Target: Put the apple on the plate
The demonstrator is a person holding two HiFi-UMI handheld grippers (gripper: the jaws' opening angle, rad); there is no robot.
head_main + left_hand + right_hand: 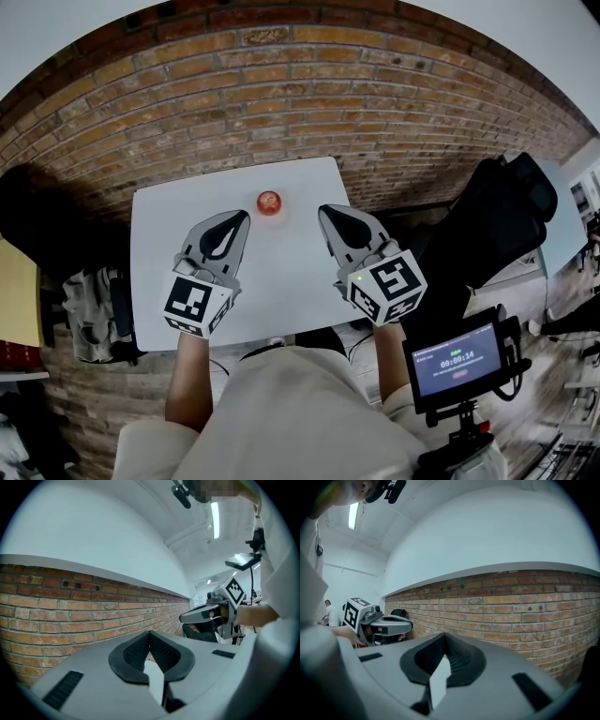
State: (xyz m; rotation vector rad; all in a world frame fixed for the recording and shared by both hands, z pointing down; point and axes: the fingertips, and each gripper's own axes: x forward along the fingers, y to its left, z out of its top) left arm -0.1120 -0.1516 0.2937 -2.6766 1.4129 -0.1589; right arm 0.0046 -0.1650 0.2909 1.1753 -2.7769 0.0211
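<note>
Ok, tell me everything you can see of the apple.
The apple is small, round and red-orange, with a pale shine on top, and it looks whole. It rests on the white table near the far edge. It lies ahead of and between the left gripper and the right gripper; neither touches it. Only the head view shows it.

Bright, even ceiling-tube light (215, 520); strong fisheye bending, dark vignetted corners.
</note>
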